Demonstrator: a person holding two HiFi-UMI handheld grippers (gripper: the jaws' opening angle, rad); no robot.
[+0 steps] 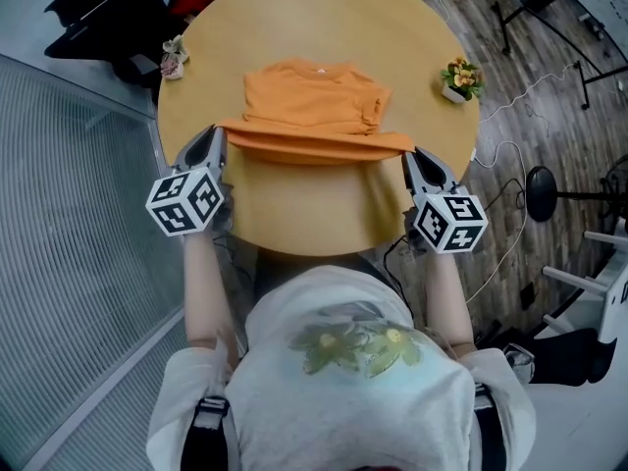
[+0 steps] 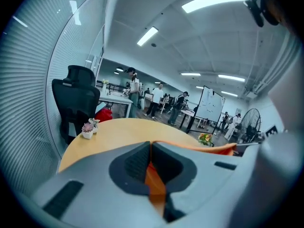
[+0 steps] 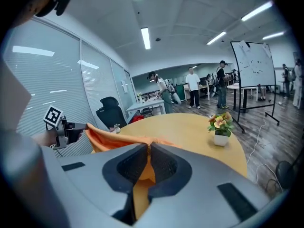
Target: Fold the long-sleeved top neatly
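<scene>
An orange long-sleeved top (image 1: 314, 106) lies partly folded on the round wooden table (image 1: 304, 209), its near hem lifted off the surface. My left gripper (image 1: 220, 131) is shut on the hem's left corner, with orange cloth (image 2: 153, 179) pinched between its pads. At the hem's right corner my right gripper (image 1: 406, 155) is shut on the fabric (image 3: 142, 179) in the same way. The hem hangs stretched between the two grippers. In the right gripper view the left gripper (image 3: 78, 127) shows across the table holding the cloth's other end.
A small pink flower pot (image 1: 173, 60) stands at the table's far left edge, and a yellow-flowered pot (image 1: 460, 78) at its far right. A black chair (image 2: 76, 103) sits beyond the table. Cables and a stand base (image 1: 541, 189) lie on the floor to the right. People stand far off.
</scene>
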